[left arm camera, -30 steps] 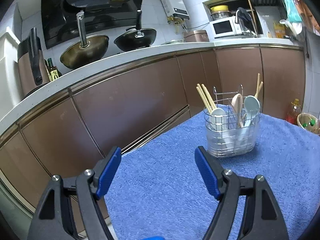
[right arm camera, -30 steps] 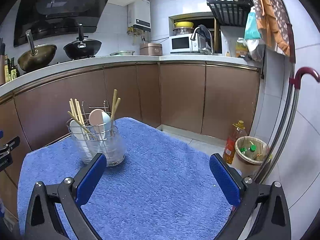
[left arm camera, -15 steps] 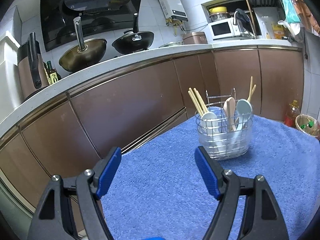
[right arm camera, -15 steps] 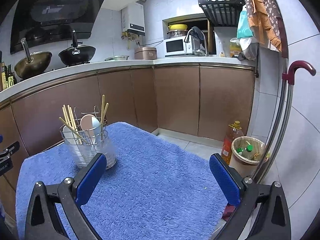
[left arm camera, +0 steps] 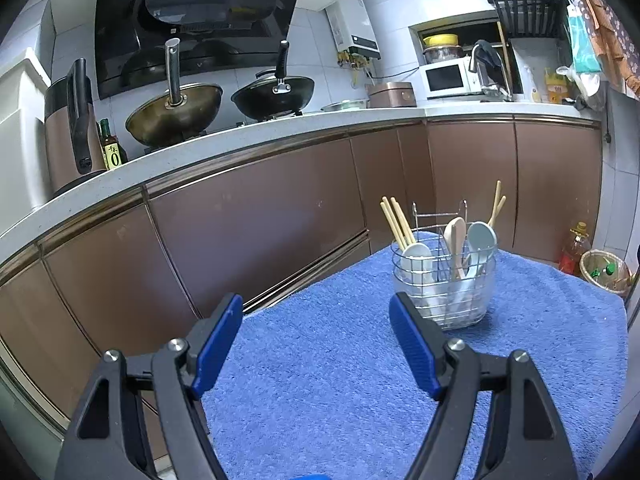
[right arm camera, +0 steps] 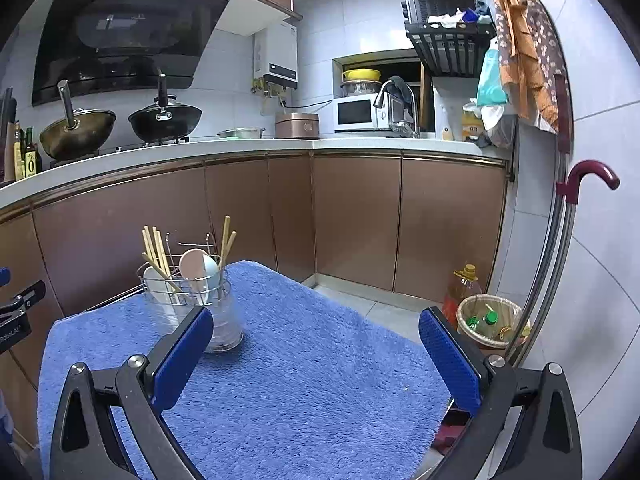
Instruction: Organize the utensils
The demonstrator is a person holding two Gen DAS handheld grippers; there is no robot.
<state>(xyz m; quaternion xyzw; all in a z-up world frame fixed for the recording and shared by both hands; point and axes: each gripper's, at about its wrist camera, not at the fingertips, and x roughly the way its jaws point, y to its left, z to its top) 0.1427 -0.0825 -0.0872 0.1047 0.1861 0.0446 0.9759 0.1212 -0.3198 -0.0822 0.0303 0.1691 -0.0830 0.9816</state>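
With our left claw point(left arm camera: 316, 344) and right claw point(right arm camera: 316, 354) both spread wide and empty above the blue-covered surface point(left arm camera: 320, 380), we judge it best to approach slowly the wire caddy point(left arm camera: 444, 280) ahead, where spoons point(left arm camera: 480, 238) and chopsticks point(left arm camera: 394, 220) stand upright.

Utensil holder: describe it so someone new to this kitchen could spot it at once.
Find the blue towel spread over the table in front of the brown cabinets. Standing upright on it is the utensil holder, a wire basket around a clear cup, with wooden chopsticks and pale spoons sticking out. It is the only thing standing on the towel.
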